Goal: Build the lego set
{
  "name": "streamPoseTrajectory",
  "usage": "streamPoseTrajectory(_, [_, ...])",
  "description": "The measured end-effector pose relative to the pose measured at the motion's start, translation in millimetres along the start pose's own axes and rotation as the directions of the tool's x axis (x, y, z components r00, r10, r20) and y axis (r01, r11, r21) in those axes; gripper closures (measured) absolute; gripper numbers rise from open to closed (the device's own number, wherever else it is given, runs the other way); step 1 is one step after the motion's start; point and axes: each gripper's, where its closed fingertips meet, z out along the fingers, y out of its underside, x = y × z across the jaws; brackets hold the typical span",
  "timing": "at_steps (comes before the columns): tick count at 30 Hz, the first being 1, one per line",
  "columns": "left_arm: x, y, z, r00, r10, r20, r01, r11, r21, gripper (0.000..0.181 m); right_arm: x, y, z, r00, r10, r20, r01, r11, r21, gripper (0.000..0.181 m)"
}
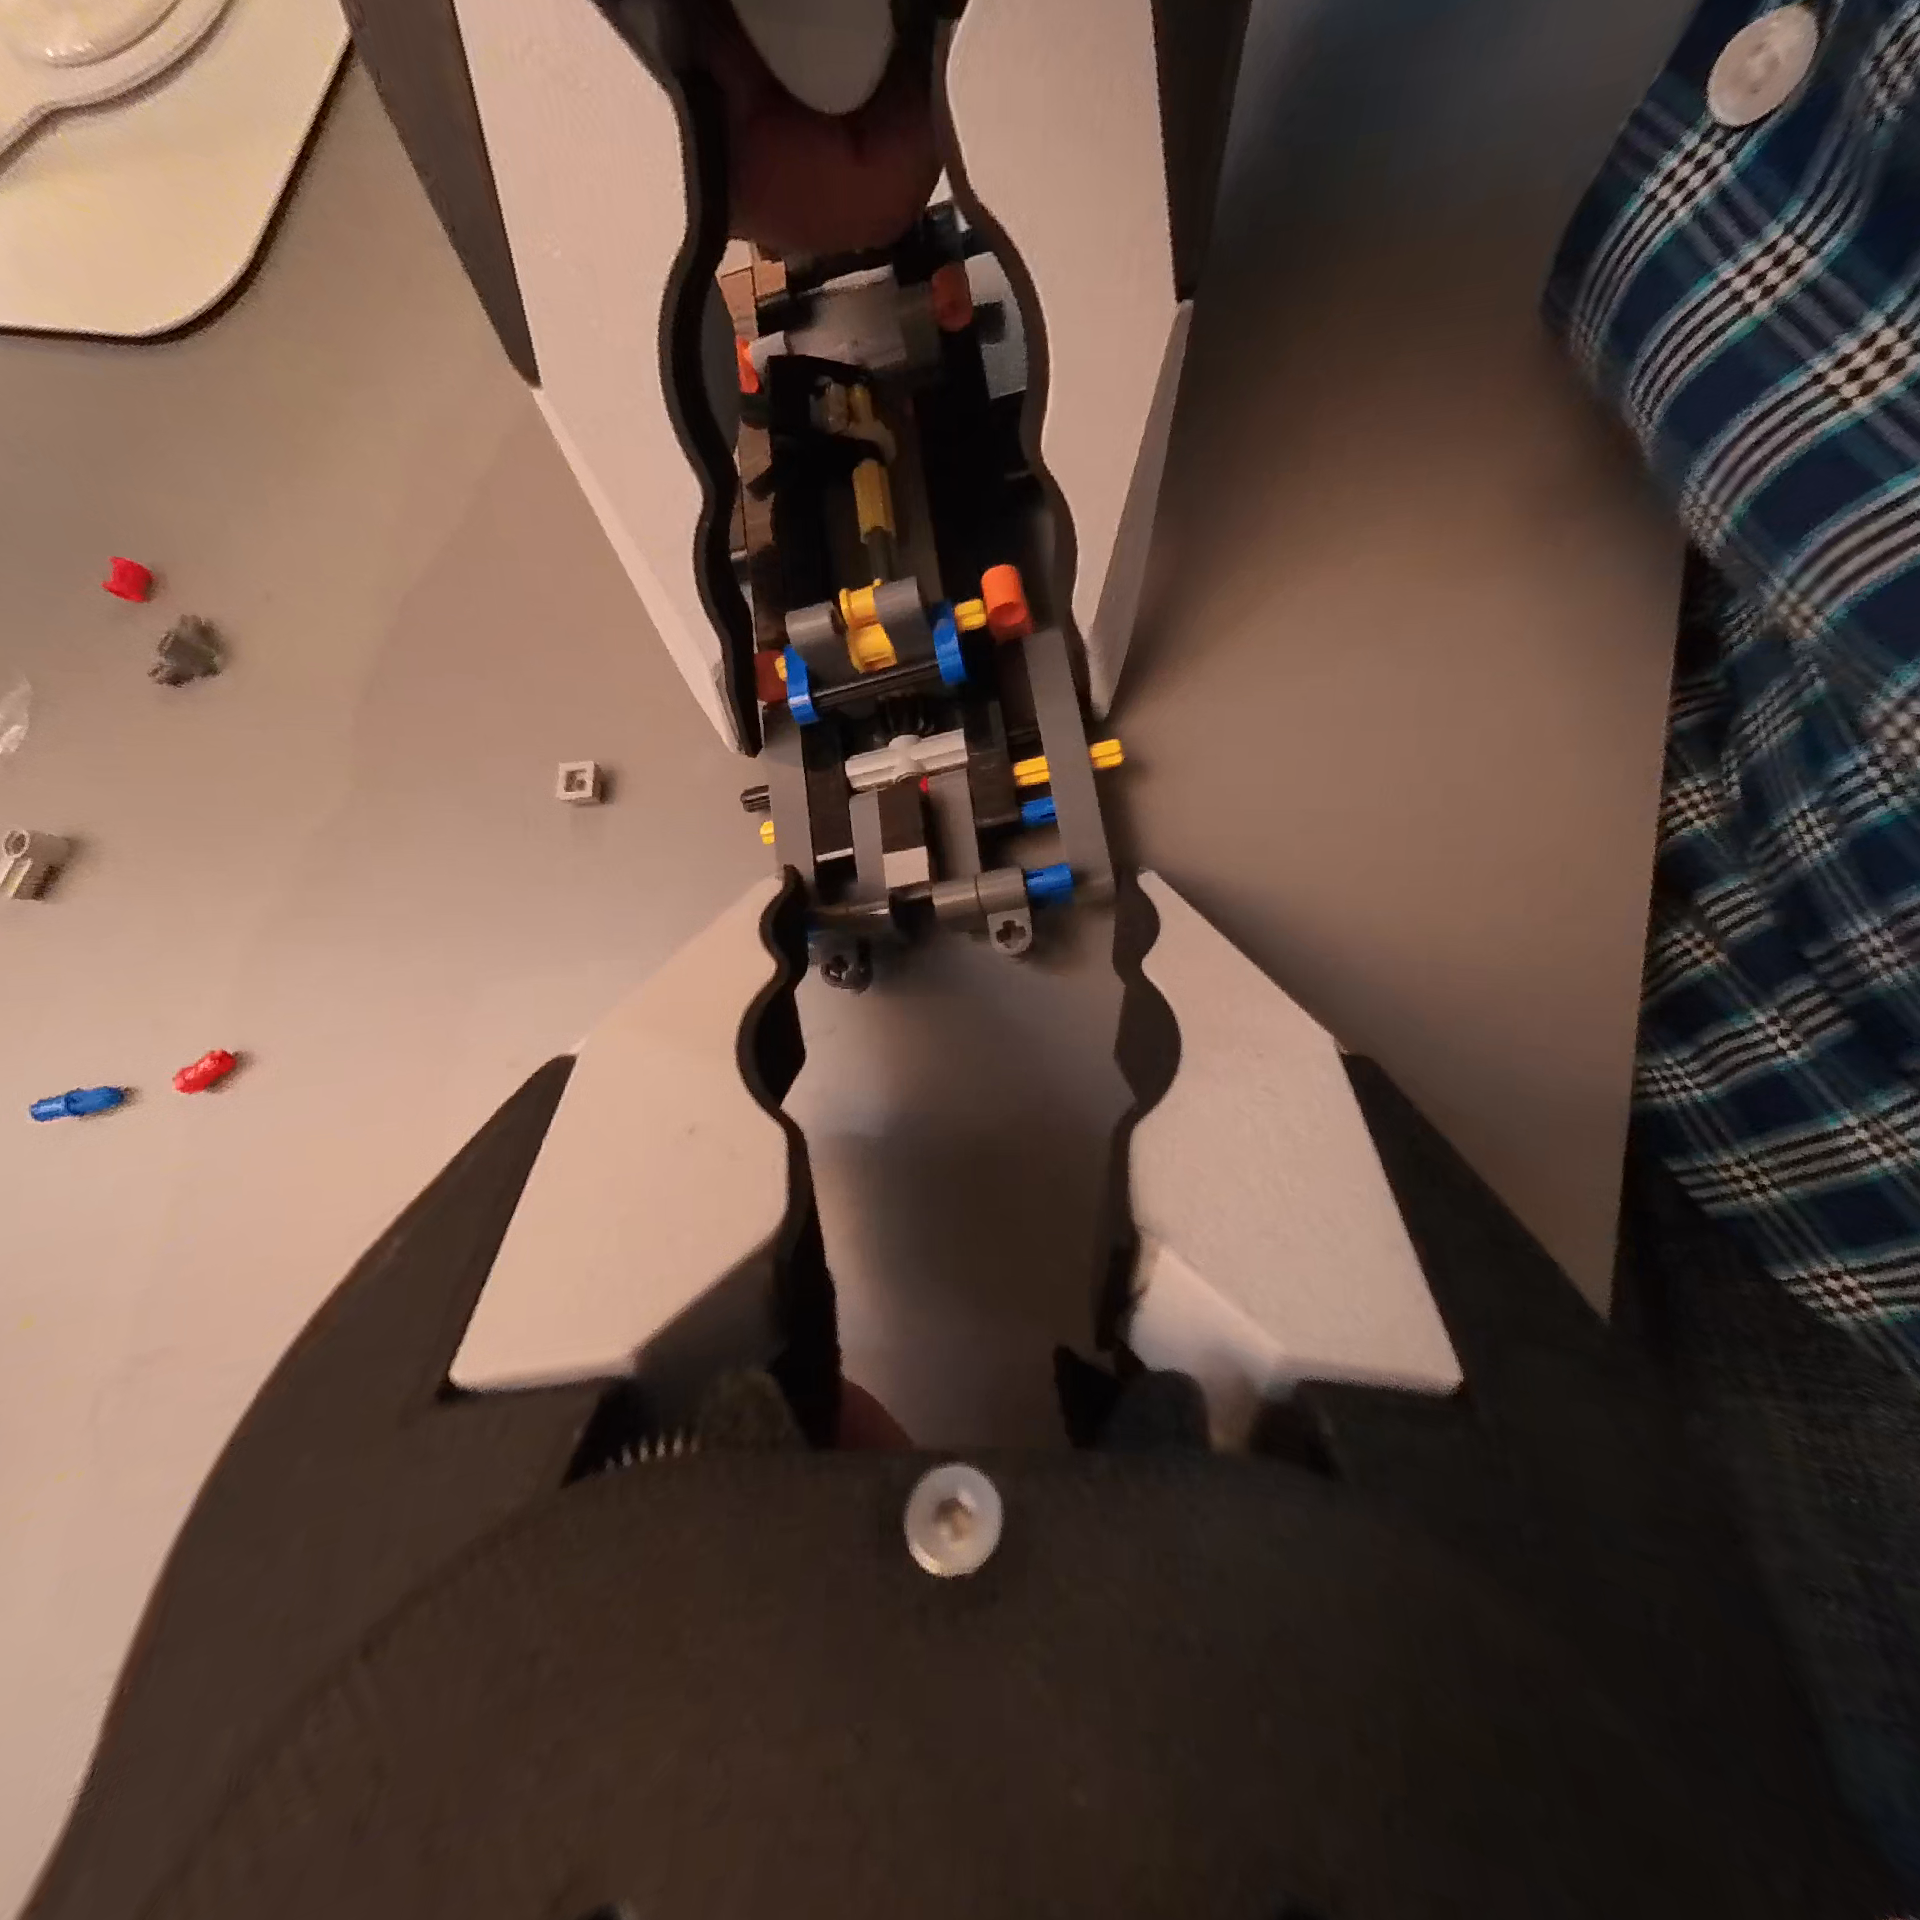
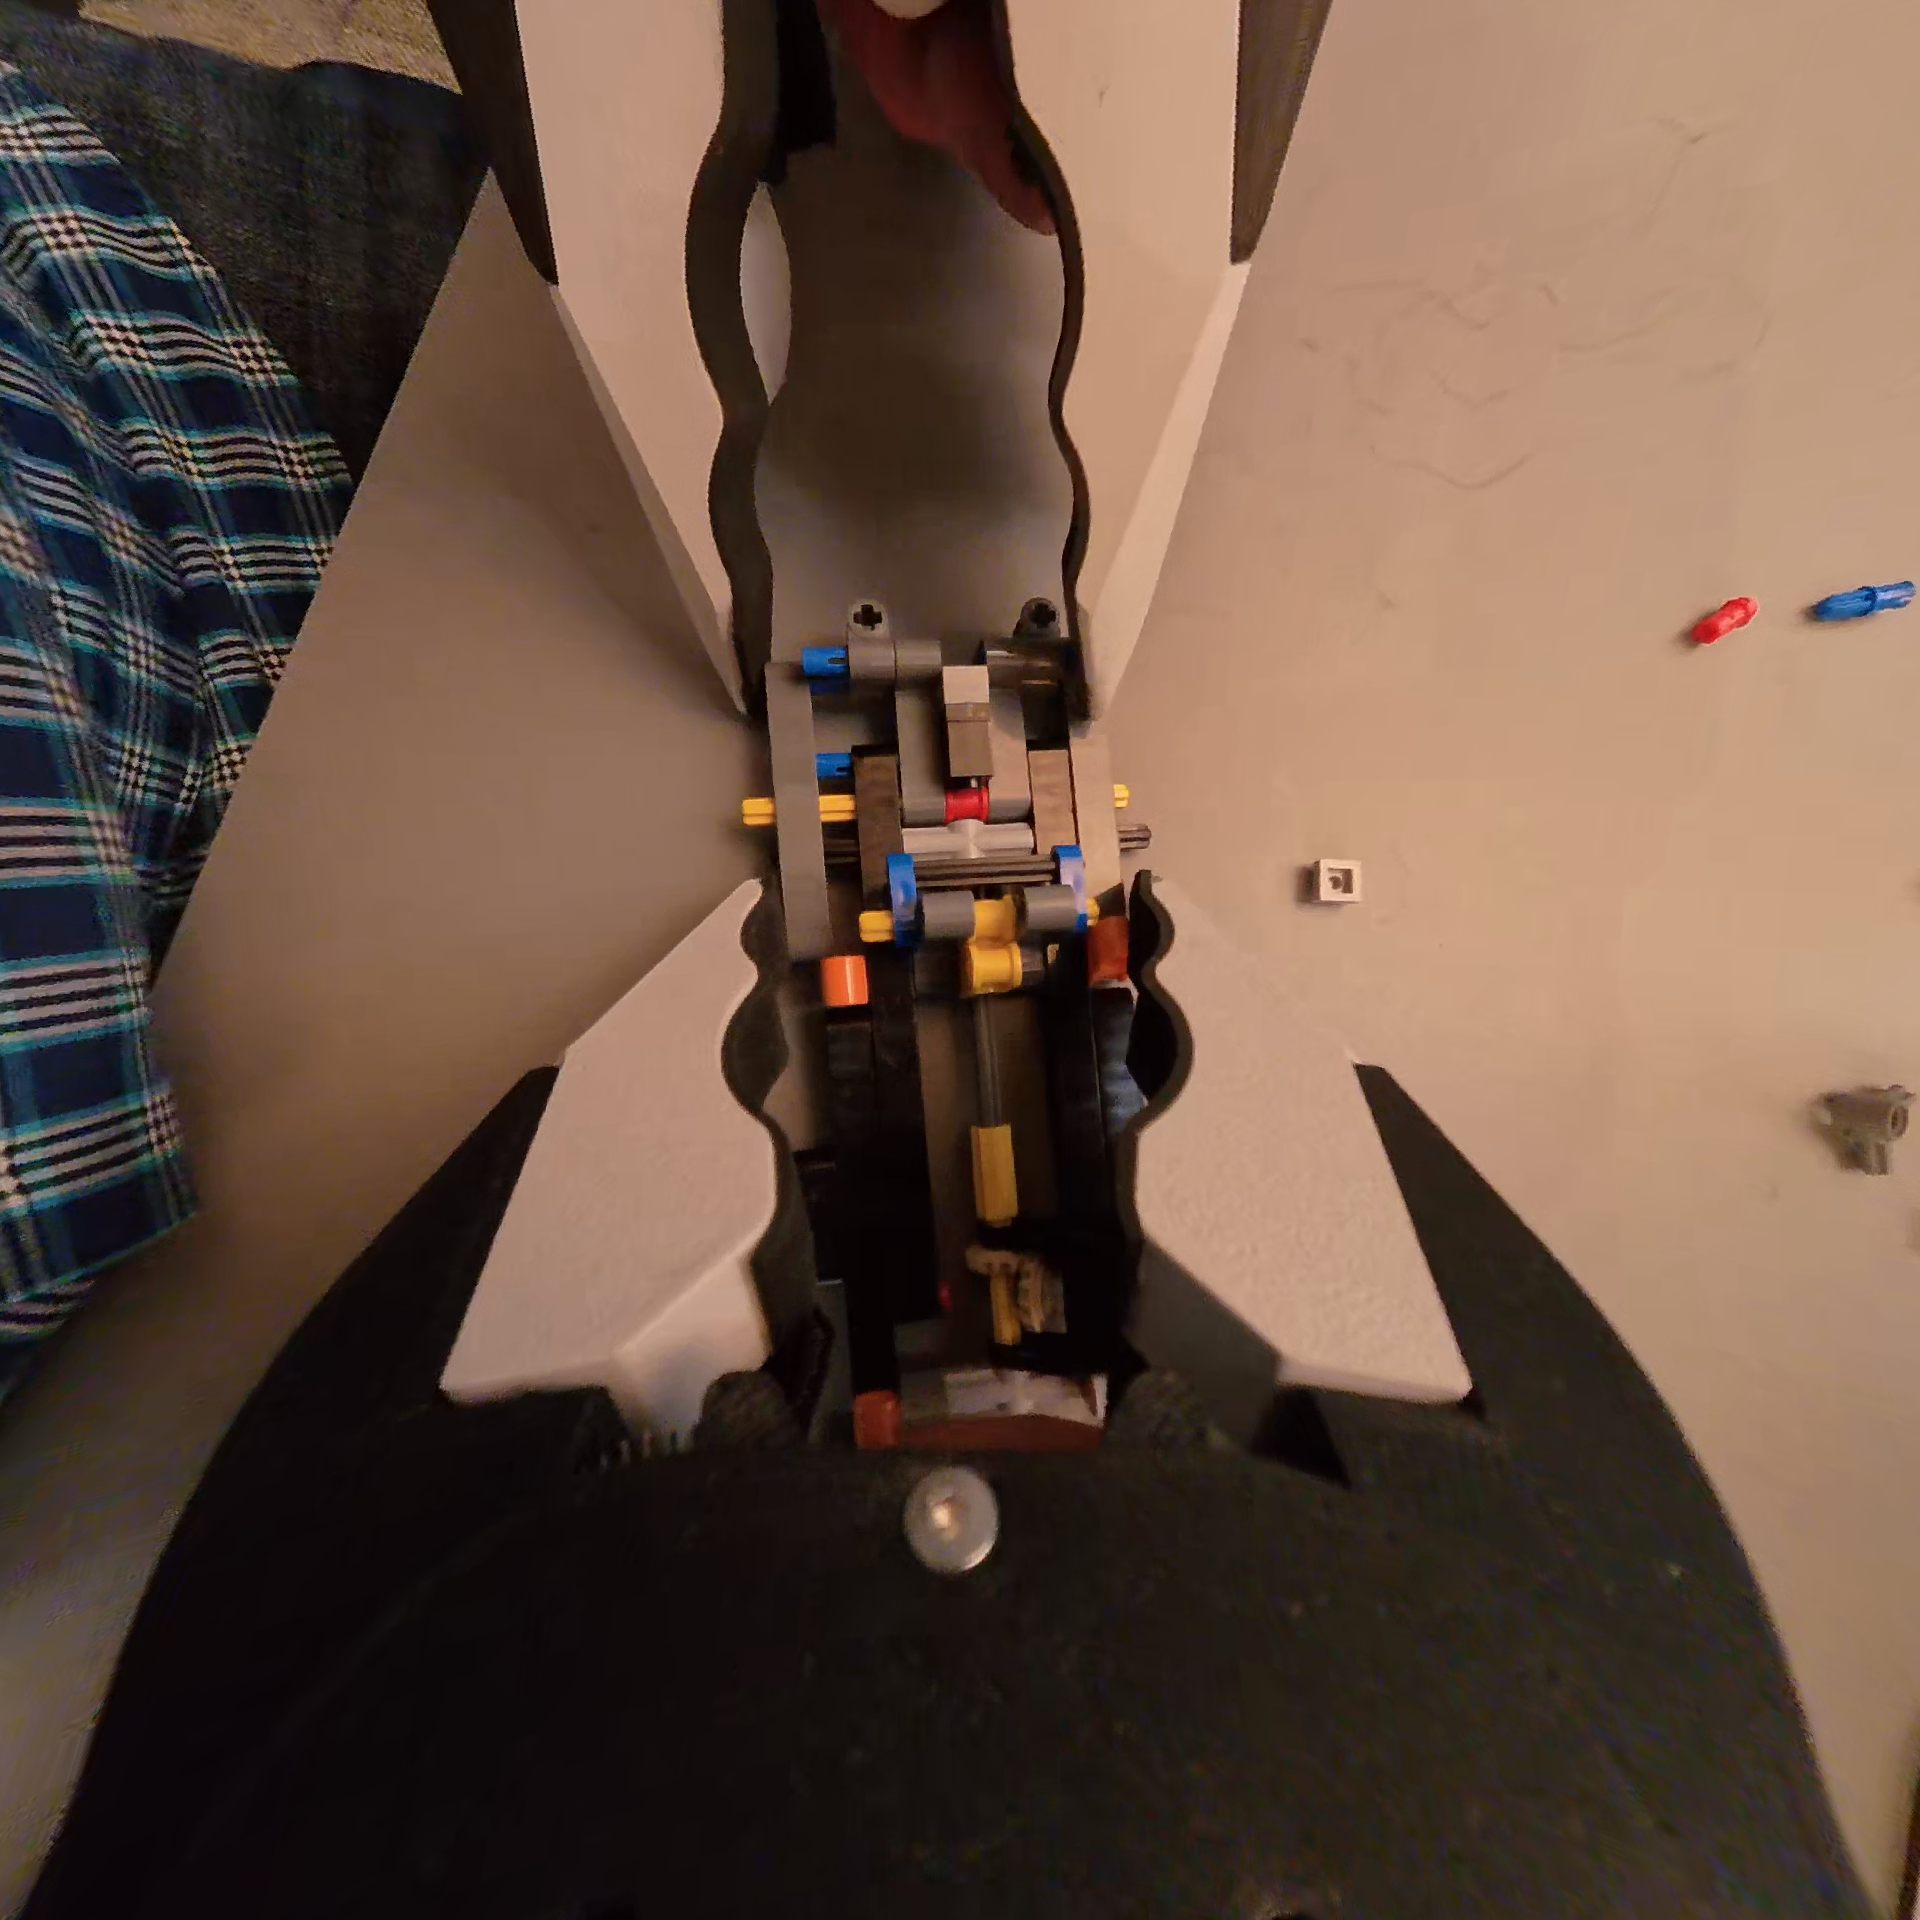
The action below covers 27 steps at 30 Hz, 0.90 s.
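Note:
A long lego technic assembly (image 1: 914, 727) of black and grey beams with yellow, blue, orange and red pins hangs between my two grippers, which face each other over a tan table. My right gripper (image 2: 951, 904) is shut on most of its length (image 2: 935, 1039); it shows at the top of the left wrist view (image 1: 914, 717). My left gripper (image 1: 961, 894) closes its fingertips on the assembly's grey end frame; it shows at the top of the right wrist view (image 2: 914, 686).
Loose pieces lie on the table: a red piece (image 1: 128, 579), a dark grey piece (image 1: 187, 649), a small light grey brick (image 1: 579, 781), a grey connector (image 1: 31, 862), a red pin (image 1: 205, 1070) and a blue pin (image 1: 78, 1101). A white board (image 1: 156, 208) lies far left. A plaid sleeve (image 1: 1766, 623) borders the right. Left and right tips are no more than a few centimetres apart. From either gripper's tips it is about 15 cm to the red pin (image 1: 205, 1070). It is also in sight in the right wrist view (image 2: 1723, 623).

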Motion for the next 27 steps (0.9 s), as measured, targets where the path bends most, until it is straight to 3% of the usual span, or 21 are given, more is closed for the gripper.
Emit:
streamPoseTrajectory(13, [-1,-3,1,0.999,-0.038,-0.009,0.038,0.999,0.007,0.123,2,1,2,0.999,0.025,0.028,-0.025,1.000,-0.008,0.116])
streamPoseTrajectory(15, [4,-3,-2,0.999,-0.048,-0.016,0.048,0.999,0.018,0.115,0,-1,2,1.000,0.012,0.026,-0.012,1.000,-0.010,0.116])
streamPoseTrajectory(17, [3,1,-4,0.999,-0.046,0.021,0.046,0.999,0.005,0.107,-1,-4,0,1.000,0.008,0.023,-0.008,1.000,0.001,0.114])
streamPoseTrajectory(27, [-6,10,-19,0.987,-0.084,0.138,0.085,0.996,0.003,0.100,2,-31,0,0.999,-0.039,-0.018,0.039,0.999,-0.003,0.113])
